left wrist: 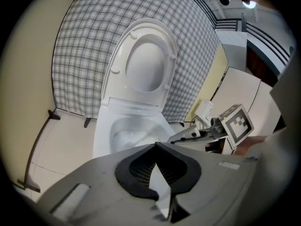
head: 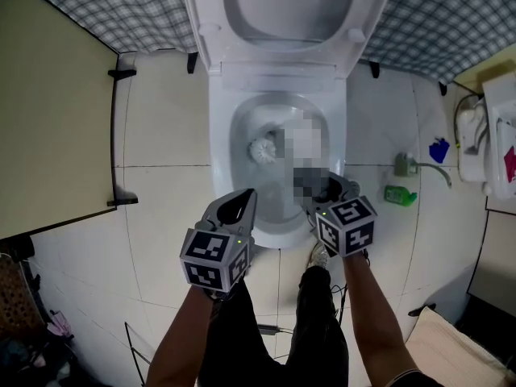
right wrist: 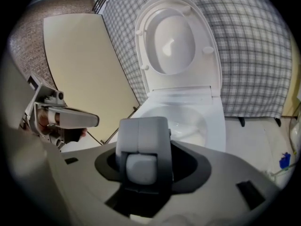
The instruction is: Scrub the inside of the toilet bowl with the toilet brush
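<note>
white shiny toilet bowl [head: 219, 127]: top middle, smooth oval lid [head: 286, 6] up | white round bristly toilet brush [head: 262, 150]: head inside bowl, left side | right gripper [head: 329, 190]: squeezing its grey blocky handle | left gripper [head: 244, 198]: tips pinched together, empty

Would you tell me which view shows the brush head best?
The head view: it looks down into the toilet bowl, where the white brush head lies. The right gripper view shows mainly the grey handle; the left gripper view shows the bowl, no brush head discernible.
</note>
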Tool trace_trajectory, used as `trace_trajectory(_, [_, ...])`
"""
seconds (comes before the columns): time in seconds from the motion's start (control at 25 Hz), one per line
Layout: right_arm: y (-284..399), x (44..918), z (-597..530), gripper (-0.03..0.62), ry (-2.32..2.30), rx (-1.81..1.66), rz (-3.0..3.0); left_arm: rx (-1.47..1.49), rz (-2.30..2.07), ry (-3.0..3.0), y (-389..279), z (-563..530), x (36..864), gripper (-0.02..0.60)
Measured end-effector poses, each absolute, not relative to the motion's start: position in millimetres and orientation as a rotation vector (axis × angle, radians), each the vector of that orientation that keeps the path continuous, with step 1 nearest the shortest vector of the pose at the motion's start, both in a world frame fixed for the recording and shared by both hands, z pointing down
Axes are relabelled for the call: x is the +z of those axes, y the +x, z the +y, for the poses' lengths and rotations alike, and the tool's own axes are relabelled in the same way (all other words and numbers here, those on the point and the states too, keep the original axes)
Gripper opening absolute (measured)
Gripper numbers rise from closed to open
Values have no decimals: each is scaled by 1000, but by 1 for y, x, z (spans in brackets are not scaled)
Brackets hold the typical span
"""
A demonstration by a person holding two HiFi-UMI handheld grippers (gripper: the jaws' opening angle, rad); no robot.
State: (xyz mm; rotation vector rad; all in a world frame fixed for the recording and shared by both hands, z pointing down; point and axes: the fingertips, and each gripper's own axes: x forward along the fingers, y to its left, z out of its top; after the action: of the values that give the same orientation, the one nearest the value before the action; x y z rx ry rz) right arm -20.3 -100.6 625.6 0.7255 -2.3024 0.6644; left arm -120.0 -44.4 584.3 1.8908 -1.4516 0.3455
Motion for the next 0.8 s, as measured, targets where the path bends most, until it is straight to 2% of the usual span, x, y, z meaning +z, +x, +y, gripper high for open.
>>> trace_trajectory(0.2, [-41, 599, -77, 238, 625, 623, -2351, 337, -1458, 1888, -120, -45, 578, 8])
trace_trajectory(0.64, [-23, 672, -95, 238, 716, 554, -2158, 322, -1450, 1871, -124, -34, 583, 8])
trace_trajectory(0.8, [-17, 665, -102, 238, 734, 547, -2153, 318, -1440, 1876, -120, -31, 583, 8])
